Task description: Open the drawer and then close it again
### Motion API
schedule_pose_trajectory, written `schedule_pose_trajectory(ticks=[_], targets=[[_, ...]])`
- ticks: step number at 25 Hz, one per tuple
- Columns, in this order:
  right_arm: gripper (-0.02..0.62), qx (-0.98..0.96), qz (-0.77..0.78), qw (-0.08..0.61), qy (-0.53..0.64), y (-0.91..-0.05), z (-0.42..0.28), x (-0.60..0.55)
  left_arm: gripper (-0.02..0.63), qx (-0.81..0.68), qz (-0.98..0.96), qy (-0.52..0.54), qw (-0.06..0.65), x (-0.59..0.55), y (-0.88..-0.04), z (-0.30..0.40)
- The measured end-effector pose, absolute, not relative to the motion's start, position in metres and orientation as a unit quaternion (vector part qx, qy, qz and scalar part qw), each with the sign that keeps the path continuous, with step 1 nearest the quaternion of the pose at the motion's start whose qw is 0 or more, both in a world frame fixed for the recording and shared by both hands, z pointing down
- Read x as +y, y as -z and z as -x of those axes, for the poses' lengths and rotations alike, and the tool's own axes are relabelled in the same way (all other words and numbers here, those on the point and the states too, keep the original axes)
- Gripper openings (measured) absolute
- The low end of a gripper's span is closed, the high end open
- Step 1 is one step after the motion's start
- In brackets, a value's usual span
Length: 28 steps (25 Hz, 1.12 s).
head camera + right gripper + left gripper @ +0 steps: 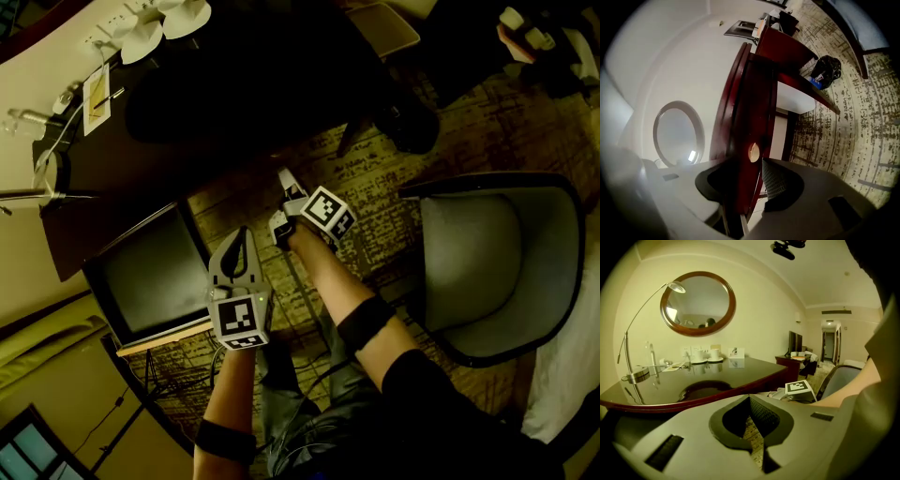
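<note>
L gripper [243, 234] shut, empty – R gripper [750, 180] wide open by drawer knob [753, 152].

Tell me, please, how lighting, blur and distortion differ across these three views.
Head view: dim, the desk nearly black. Left gripper view: warm yellow light, dark fisheye corners, the glossy desk mirroring the cups. Right gripper view: tilted sideways, bent by the wide lens, the right claw blurred at the picture's left.

Left tool [243, 234] pale grey and teardrop-shaped, black-and-white marker cube [237, 322] at its base, right tool [281, 202] whitish with a like cube, dark mesh pads [764, 416] inside the jaws, black band [364, 322] on each forearm, dark sleeve [427, 394], grey trousers [298, 417]
</note>
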State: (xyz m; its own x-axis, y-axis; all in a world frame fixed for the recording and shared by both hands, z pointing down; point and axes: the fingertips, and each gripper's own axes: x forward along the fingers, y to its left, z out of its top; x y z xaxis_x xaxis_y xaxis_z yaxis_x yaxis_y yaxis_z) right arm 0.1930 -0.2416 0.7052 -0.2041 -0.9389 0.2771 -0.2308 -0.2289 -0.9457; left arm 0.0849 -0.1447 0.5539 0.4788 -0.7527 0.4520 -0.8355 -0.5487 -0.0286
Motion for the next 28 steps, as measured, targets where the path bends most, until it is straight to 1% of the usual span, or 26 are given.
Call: schedule_pose_trajectory(ticks=[4,9,12,16,20,28], targets=[[0.192,0.530,0.537,0.327,0.568,-0.723,-0.192,-0.260,0.002,-0.465,-0.853,-0.215,0.097,-0.163,-0.572,-0.095],[0.186,0.528,0.525,0.343,0.573,-0.734,-0.189,-0.275,0.002,-0.475,-0.849,-0.205,0.109,-0.177,-0.573,-0.103],[0.143,0.536,0.525,0.348,0.562,-0.734,-0.193,-0.283,0.002,-0.473,-0.850,-0.207,0.106,-0.183,-0.575,-0.104],[0.072,0.553,0.528,0.338,0.549,-0.727,-0.192,-0.291,0.002,-0.473,-0.848,-0.215,0.108,-0.184,-0.581,-0.099],[0.071,0.554,0.525,0.347,0.545,-0.725,-0.193,-0.292,0.002,-0.478,-0.844,-0.214,0.118,-0.185,-0.583,-0.099],[0.070,0.555,0.533,0.324,0.551,-0.725,-0.195,-0.286,0.002,-0.467,-0.850,-0.218,0.114,-0.178,-0.584,-0.105]])
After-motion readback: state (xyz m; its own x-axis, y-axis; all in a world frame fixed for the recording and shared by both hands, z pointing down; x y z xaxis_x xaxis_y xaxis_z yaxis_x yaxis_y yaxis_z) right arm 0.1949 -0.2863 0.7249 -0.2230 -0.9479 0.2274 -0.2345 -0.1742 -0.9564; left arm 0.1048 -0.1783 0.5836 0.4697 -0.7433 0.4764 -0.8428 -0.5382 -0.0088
